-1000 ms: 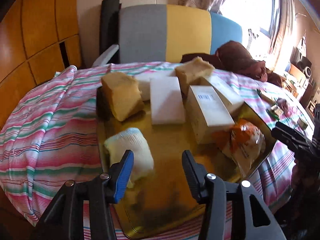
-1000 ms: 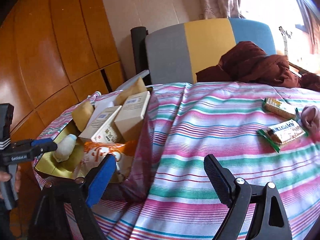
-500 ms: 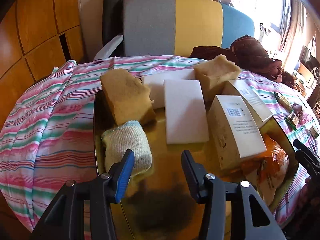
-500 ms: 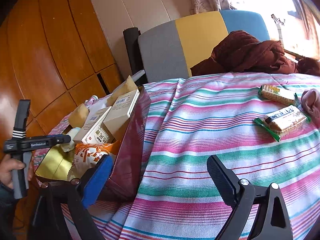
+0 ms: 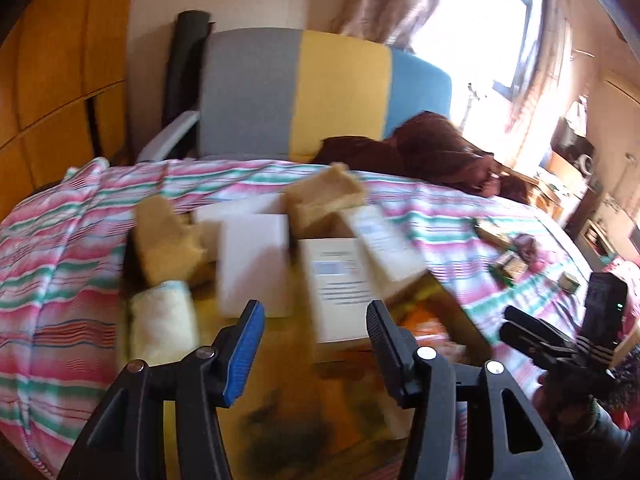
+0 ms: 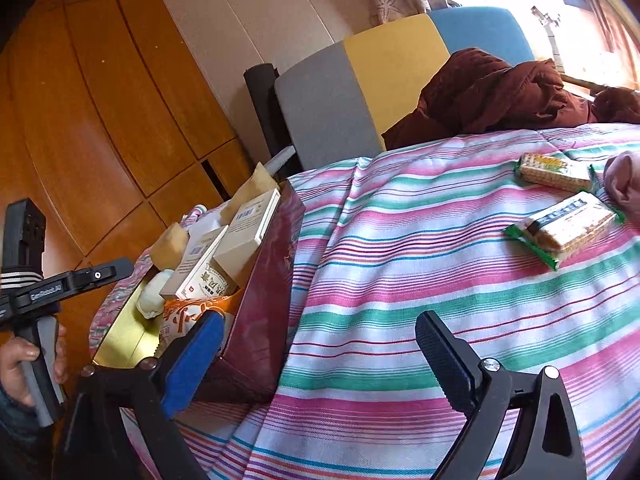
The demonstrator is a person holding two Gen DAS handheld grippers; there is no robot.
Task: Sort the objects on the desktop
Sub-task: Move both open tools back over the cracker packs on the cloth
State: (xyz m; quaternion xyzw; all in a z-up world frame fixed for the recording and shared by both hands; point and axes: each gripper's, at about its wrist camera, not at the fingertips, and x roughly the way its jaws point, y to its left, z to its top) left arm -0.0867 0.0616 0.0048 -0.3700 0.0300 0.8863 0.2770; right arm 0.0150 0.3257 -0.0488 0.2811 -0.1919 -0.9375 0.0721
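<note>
A gold-lined tray (image 5: 280, 420) with a dark red outer wall (image 6: 260, 320) sits on the striped cover. It holds two tan sponges (image 5: 168, 240) (image 5: 324, 196), a white block (image 5: 252, 268), two white boxes (image 5: 340, 288) (image 5: 384, 240), a rolled pale cloth (image 5: 164, 320) and an orange packet (image 5: 424, 320). My left gripper (image 5: 314, 320) hovers open over the tray's near end, holding nothing. My right gripper (image 6: 320, 332) is open above the cover, just right of the tray. Two biscuit packs (image 6: 554, 166) (image 6: 568, 226) lie to the far right.
A grey, yellow and blue chair back (image 5: 296, 92) stands behind the table, with a dark brown garment (image 6: 492, 92) heaped beside it. A pink soft item (image 6: 624, 176) lies by the biscuit packs. Wooden cupboards (image 6: 100, 120) close off the left. A hand (image 6: 24, 356) holds the left gripper's handle.
The left gripper moved in over the tray, then swung up and to the right; its view is now blurred. The right gripper shifted only slightly. Both stay open.
</note>
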